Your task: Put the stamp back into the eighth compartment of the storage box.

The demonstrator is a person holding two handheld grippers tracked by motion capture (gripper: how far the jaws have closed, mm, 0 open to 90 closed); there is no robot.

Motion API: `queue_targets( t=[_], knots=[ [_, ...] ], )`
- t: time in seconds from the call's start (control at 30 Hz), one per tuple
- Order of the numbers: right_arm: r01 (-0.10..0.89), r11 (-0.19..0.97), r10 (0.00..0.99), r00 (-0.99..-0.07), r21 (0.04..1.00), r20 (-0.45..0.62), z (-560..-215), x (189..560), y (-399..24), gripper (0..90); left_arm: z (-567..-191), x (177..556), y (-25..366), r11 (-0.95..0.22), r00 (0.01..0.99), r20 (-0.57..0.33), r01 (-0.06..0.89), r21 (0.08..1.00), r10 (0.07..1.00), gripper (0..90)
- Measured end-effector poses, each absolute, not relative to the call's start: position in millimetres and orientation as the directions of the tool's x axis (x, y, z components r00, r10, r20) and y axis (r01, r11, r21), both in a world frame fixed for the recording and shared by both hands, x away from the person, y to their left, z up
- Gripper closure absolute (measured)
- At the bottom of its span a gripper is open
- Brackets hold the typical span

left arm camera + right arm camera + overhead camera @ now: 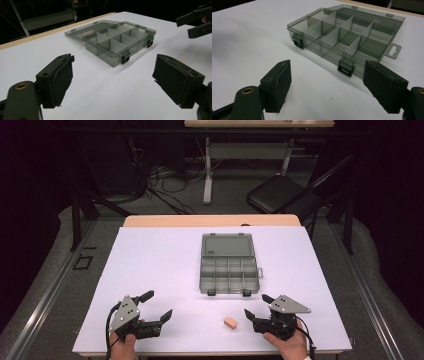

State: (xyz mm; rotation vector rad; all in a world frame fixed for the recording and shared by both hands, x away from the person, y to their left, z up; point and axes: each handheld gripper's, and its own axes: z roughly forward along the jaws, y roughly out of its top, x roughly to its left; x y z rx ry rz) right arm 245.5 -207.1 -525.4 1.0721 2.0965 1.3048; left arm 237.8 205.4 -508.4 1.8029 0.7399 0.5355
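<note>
A smoky grey compartment box (229,276) lies open on the middle of the white table, its lid (226,245) folded flat behind it. Its several compartments look empty. A small orange block (230,322) rests near the front edge, between the two grippers. To the block's left, my left gripper (159,305) is open and holds nothing. On the block's right, my right gripper (256,305) is open too. The left gripper view has the box (120,41) beyond its wide-apart jaws (116,82). In the right gripper view the box (347,35) and its two black latches lie just ahead of the spread jaws (329,87).
The white table top (150,265) ends in a wooden strip at the far side. Behind it stand a black chair (280,195), a second table's leg (207,170) and loose cables on the floor. My right gripper (197,22) appears at the upper right of the left gripper view.
</note>
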Motion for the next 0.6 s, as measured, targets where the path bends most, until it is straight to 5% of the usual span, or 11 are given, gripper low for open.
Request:
queue_targets(
  t=[0.6],
  knots=[
    [0.382,0.288,0.766,-0.642,0.878,0.028,-522.3,250.5,-187.2,27.0,-508.8,237.2,203.0,-0.254,0.718,0.017,0.223,0.941,0.696,16.1]
  ],
)
